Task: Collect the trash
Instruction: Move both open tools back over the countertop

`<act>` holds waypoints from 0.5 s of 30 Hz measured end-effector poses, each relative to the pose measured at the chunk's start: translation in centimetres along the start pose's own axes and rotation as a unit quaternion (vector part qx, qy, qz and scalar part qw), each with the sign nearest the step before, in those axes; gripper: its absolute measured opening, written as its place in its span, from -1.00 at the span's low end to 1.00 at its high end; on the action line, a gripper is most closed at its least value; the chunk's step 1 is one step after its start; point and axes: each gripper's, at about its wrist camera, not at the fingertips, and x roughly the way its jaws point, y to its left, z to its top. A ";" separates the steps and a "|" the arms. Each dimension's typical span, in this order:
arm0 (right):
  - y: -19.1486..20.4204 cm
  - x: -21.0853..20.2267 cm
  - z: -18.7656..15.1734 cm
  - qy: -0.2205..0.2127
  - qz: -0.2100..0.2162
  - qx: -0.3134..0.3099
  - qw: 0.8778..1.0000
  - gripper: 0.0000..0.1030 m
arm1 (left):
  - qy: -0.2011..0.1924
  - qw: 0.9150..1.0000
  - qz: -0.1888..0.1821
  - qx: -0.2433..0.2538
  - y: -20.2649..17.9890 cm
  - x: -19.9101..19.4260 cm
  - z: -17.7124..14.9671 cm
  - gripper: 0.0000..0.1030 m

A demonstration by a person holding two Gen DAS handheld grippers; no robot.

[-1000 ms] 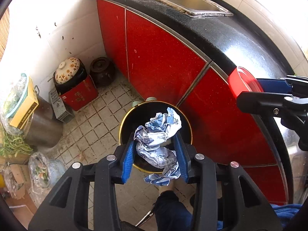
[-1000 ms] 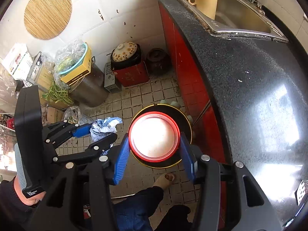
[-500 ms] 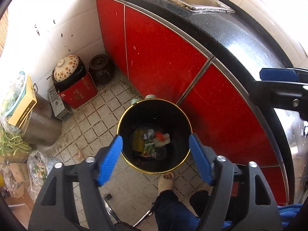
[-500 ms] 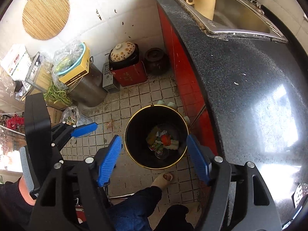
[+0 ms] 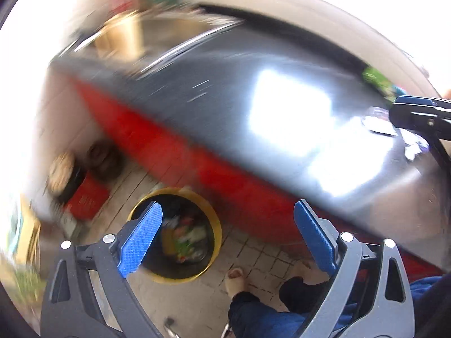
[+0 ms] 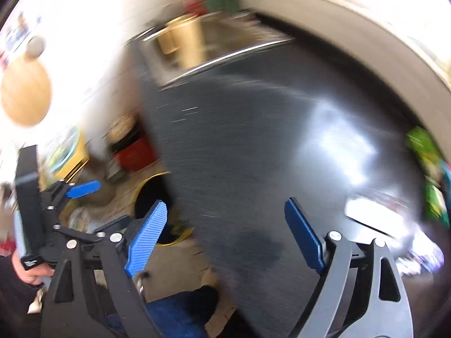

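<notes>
Both views are motion-blurred. The black bin with a yellow rim (image 5: 215, 233) stands on the tiled floor below the counter, with mixed trash (image 5: 186, 239) inside. My left gripper (image 5: 228, 236) is open and empty, above and to the right of the bin. My right gripper (image 6: 225, 236) is open and empty, over the dark counter's edge; the bin (image 6: 146, 197) shows partly behind its left finger. Green packaging (image 6: 425, 152) lies at the counter's right end, with pale wrappers (image 6: 375, 208) beside it.
The dark granite counter (image 5: 225, 107) runs over red cabinet doors (image 5: 180, 152), with a steel sink (image 6: 222, 45) and a tan jug (image 6: 183, 39) at the far end. Pots and a red box (image 5: 84, 194) stand on the floor. The person's foot (image 5: 236, 278) is by the bin.
The crumpled paper and the red-rimmed cup dropped into the bin as both grippers opened. Both grippers then swung up and right towards the counter top.
</notes>
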 end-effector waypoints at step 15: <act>-25.4 -13.6 -14.0 -0.061 -0.149 0.242 0.957 0.62 | -0.029 0.958 -0.156 0.237 -27.6 2.0 9.7 0.78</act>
